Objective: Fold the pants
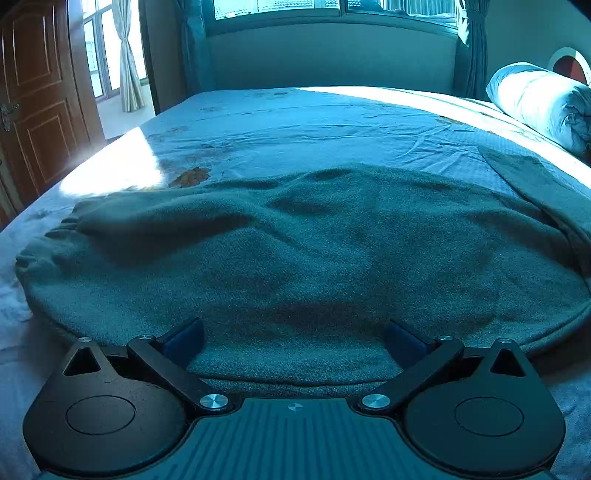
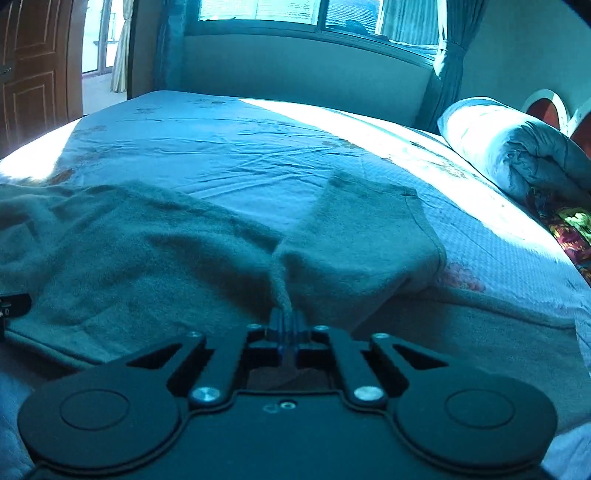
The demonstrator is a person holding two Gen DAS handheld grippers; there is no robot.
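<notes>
Two tools worked a pair of grey-green pants [image 1: 295,251] that lay spread on a bed [image 1: 295,122], close to its near edge. We saw the garment's long axis run left to right across both views, parallel to that near edge. In the left wrist view the gathered waistband [image 1: 48,240] pointed to the left, toward a wooden door [image 1: 37,110], while the legs ran off to the right. One leg end [image 2: 369,236] was turned back over the cloth and pointed away from us, toward the window [image 2: 314,14].

Our left tool [image 1: 295,339] hung with its jaws spread wide above the near hem, nothing between its blue pads [image 1: 183,341], which touched no cloth that we could see. Our right tool [image 2: 286,325] had its jaws pressed together on a raised ridge of the pants fabric just beside the turned-back leg.

Much stayed hard to read. Each view cut the garment off: the right wrist view lost the waistband past its left edge, and the left wrist view lost the far leg at the right. A rolled quilt [image 2: 517,155] sat at the right of the bed, partly out of frame. Strong sunlight washed out patches of the bedsheet, and a blue cast dulled every colour.
</notes>
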